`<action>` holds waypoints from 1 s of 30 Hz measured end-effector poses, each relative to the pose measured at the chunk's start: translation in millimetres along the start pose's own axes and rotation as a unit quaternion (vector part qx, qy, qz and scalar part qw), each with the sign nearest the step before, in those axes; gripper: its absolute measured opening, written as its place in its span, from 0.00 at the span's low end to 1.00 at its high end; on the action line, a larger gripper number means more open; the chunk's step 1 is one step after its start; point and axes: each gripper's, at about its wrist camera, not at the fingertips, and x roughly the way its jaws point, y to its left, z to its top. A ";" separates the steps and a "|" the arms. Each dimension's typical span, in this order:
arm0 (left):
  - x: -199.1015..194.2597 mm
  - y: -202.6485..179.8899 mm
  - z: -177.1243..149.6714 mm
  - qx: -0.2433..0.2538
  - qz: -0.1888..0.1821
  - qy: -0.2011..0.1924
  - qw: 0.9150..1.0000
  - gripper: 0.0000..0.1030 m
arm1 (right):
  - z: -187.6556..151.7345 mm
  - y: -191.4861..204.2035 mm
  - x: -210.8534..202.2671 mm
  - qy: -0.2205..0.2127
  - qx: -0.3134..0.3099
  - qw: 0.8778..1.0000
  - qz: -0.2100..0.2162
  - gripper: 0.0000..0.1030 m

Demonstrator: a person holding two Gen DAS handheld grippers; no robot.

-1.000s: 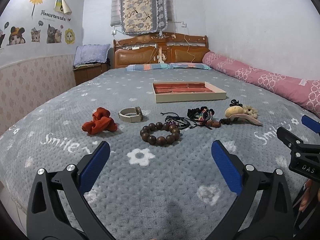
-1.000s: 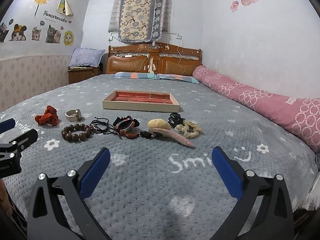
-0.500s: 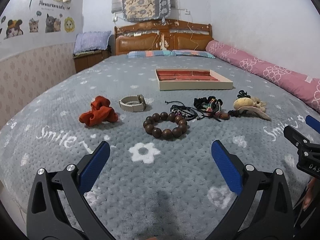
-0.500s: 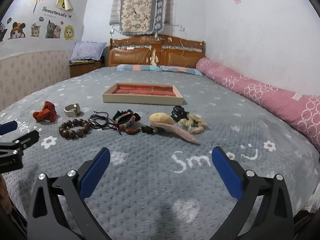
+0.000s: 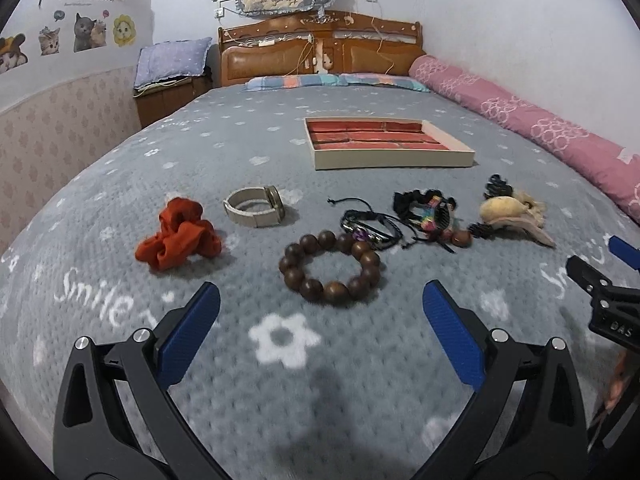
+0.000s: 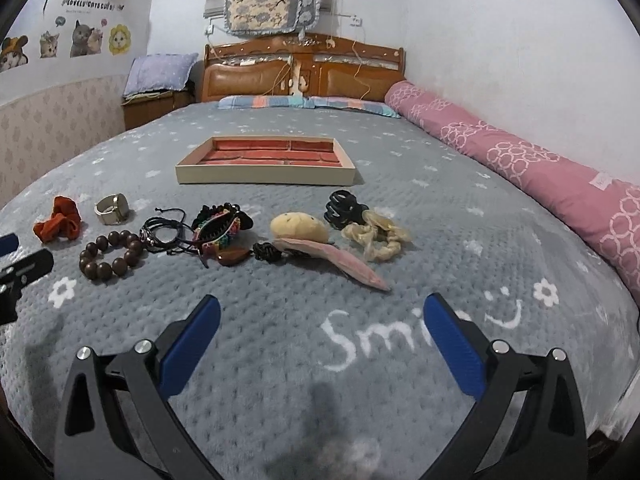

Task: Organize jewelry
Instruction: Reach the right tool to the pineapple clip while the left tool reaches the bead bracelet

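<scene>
A row of jewelry lies on the grey bedspread: an orange scrunchie (image 5: 178,233), a beige cuff bracelet (image 5: 256,211), a brown bead bracelet (image 5: 330,266), black cord bracelets (image 5: 370,227), a colourful woven bracelet (image 5: 430,210), a yellow plush clip (image 5: 504,207) and a beige scrunchie (image 6: 376,236). Behind them sits a tray (image 5: 390,160) with red compartments. My left gripper (image 5: 320,312) is open just in front of the bead bracelet, holding nothing. My right gripper (image 6: 320,322) is open too, short of the pink hair clip (image 6: 336,260).
A pink rolled quilt (image 6: 520,160) runs along the bed's right side by the wall. The wooden headboard (image 5: 320,52) and pillows are at the far end. A nightstand (image 5: 168,96) stands at the back left. The right gripper's tip (image 5: 600,292) shows at the left view's right edge.
Both grippers have moved forward and lower toward the row of jewelry, which now looks closer. Both stay open; no item has shifted.
</scene>
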 end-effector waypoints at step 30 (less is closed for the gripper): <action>124.7 21.1 42.8 0.011 0.022 0.112 0.993 0.95 | 56.2 12.3 122.1 0.075 -0.001 0.997 -0.003 0.96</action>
